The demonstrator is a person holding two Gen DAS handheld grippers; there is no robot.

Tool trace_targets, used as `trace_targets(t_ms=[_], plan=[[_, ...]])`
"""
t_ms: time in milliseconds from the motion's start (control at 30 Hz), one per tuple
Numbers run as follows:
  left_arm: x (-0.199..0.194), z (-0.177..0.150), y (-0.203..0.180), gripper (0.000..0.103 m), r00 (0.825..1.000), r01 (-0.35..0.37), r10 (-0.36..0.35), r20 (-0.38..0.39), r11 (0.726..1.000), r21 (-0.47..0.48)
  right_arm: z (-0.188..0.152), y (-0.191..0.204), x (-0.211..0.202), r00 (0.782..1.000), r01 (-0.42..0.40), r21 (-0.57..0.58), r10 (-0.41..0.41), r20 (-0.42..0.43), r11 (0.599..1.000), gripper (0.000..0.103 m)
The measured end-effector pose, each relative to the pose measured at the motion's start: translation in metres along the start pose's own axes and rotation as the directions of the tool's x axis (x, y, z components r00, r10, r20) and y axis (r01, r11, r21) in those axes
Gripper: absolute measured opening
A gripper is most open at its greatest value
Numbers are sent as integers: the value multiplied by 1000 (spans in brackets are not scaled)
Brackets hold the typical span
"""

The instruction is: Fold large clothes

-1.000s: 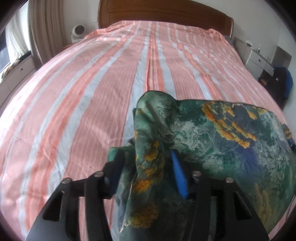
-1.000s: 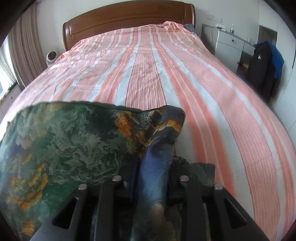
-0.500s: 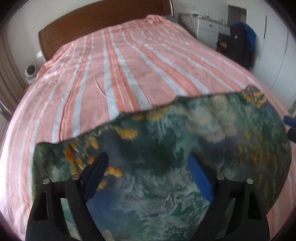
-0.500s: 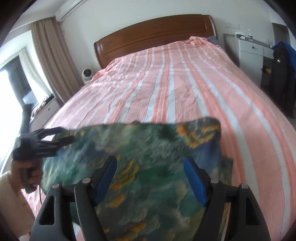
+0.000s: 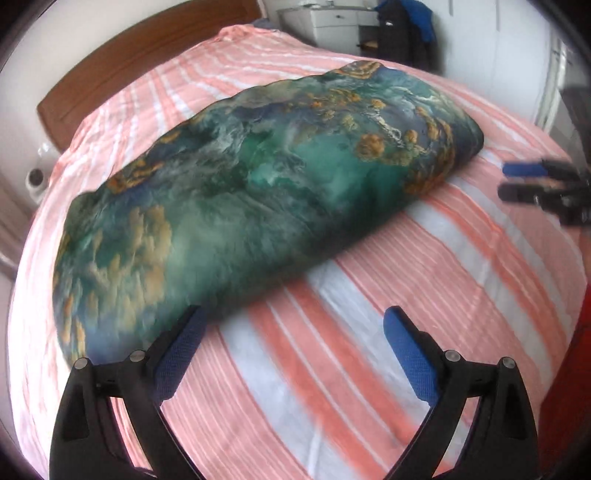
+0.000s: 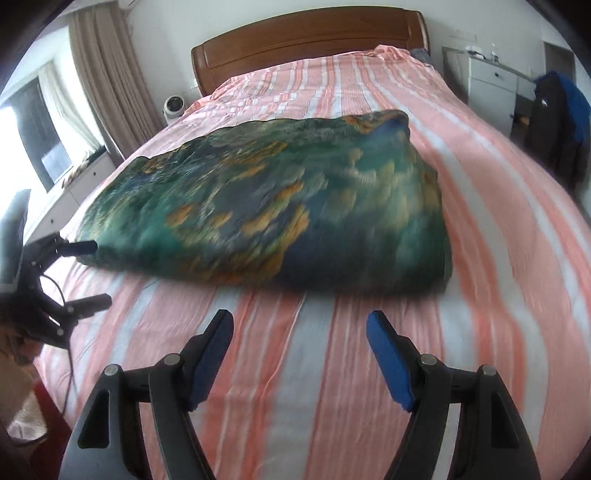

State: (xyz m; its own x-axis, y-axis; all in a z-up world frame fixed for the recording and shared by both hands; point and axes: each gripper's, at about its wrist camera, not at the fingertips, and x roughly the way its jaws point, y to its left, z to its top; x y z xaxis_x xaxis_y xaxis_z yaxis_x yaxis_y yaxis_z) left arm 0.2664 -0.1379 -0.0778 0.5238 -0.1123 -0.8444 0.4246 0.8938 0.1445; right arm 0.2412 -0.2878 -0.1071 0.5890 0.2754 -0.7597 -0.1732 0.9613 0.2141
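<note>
Surface: bed (image 6: 369,369), pink-and-white striped sheet, wooden headboard (image 6: 310,33).
Room: curtains (image 6: 107,74), white drawers (image 6: 491,79), dark jacket (image 6: 554,122).
Garment: one green printed cloth (image 6: 266,206), laid mid-bed, billowed.
Grippers: two; left gripper (image 5: 291,336) just opened wide, nothing held; right gripper (image 6: 299,332) just opened, nothing held.

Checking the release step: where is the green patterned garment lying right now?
The green patterned garment lies across the striped bed, ahead of both open claws, held by neither.
</note>
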Motion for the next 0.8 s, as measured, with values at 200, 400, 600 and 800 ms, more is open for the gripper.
trace_targets(t_ms=[200,400,600,800], plan=[[-34,-9,-14,98,991,-122,127,38,986,-118,-48,12,-21,1000,0,88,-1,9,996,74],[-48,-8,-11,98,986,-154,163,40,974,-164,-69,11,-31,1000,14,140,-16,11,990,74],[-60,-9,-15,98,981,-177,186,45,970,-164,-77,14,-40,1000,21,133,-24,17,991,74],[-63,-9,-18,98,978,-194,203,43,968,-162,-85,15,-42,1000,14,137,-16,13,990,74]])
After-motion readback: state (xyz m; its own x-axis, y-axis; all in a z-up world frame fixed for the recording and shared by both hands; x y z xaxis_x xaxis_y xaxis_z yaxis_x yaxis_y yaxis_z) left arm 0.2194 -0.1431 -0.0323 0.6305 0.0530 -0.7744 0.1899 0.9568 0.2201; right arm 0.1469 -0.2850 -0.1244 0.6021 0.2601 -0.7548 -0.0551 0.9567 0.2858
